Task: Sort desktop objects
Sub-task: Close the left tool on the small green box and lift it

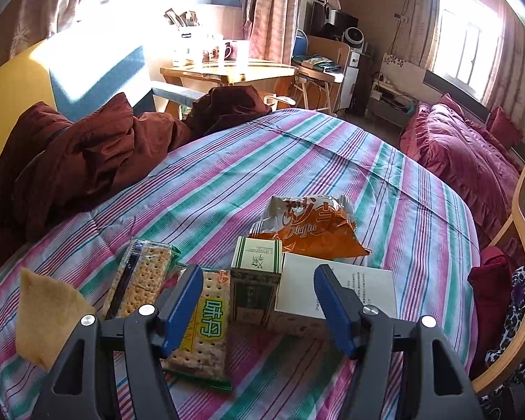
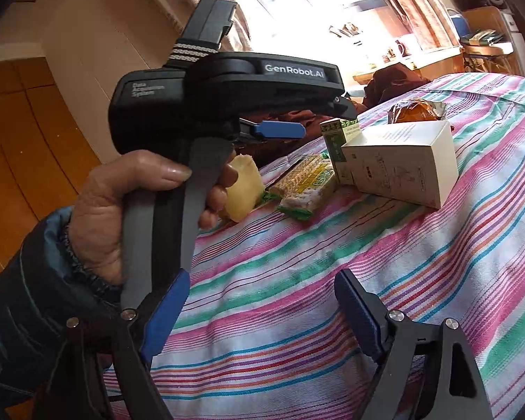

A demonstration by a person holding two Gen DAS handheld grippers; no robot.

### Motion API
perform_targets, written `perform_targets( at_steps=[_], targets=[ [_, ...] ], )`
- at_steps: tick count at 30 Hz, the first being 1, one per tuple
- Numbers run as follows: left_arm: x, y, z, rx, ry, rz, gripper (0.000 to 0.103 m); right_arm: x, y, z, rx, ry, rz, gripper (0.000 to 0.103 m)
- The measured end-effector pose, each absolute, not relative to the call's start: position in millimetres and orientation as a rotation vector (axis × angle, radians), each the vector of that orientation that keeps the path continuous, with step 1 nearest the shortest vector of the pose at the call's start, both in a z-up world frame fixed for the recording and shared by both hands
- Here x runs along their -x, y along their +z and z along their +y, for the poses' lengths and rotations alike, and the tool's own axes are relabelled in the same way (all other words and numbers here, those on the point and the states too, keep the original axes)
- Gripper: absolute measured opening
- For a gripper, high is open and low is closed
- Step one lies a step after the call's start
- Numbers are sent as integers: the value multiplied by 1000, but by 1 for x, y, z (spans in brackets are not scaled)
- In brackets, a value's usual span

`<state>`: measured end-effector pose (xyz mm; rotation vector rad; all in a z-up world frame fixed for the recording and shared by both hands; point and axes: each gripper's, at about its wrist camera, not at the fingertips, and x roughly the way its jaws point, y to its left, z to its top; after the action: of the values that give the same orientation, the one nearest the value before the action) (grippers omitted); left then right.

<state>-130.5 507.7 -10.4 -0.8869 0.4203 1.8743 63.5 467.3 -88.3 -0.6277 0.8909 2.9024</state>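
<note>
On a striped cloth (image 1: 297, 161) lie two cracker packs: one with a yellow label (image 1: 206, 322) and one clear (image 1: 140, 280). A small green box (image 1: 255, 276) stands beside a white box (image 1: 336, 290), and an orange Muffin bag (image 1: 311, 227) lies behind them. A yellow sponge (image 1: 45, 318) sits at the left. My left gripper (image 1: 259, 297) hovers open just above the yellow-label pack and the boxes, holding nothing. In the right wrist view my right gripper (image 2: 259, 311) is open over bare cloth (image 2: 297, 252), with the white box (image 2: 402, 161) and the cracker pack (image 2: 308, 185) ahead.
A dark red quilt (image 1: 87, 161) is heaped at the cloth's left rear. A pink bedspread (image 1: 465, 154) and a wooden chair arm (image 1: 521, 252) border the right. In the right wrist view a hand (image 2: 122, 203) holds the left gripper's black body (image 2: 210, 98).
</note>
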Motion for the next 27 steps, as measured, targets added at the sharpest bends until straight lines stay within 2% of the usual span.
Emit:
perform_targets(
  at_steps=[4, 7, 9, 12, 21, 27],
  targets=[
    [141, -19, 517, 922, 1865, 394, 67, -63, -88, 468, 632, 2907, 892, 86],
    [148, -24, 518, 947, 1861, 362, 55, -62, -88, 468, 636, 2908, 892, 86],
    [150, -27, 519, 956, 1861, 348, 40, -62, -88, 468, 640, 2907, 890, 86],
    [151, -30, 517, 962, 1857, 342, 35, -61, -88, 468, 648, 2906, 885, 87],
    [147, -25, 489, 952, 1877, 305, 32, -60, -88, 467, 669, 2902, 875, 87],
    [135, -10, 432, 954, 1916, 225, 32, -57, -89, 466, 690, 2897, 864, 87]
  ],
)
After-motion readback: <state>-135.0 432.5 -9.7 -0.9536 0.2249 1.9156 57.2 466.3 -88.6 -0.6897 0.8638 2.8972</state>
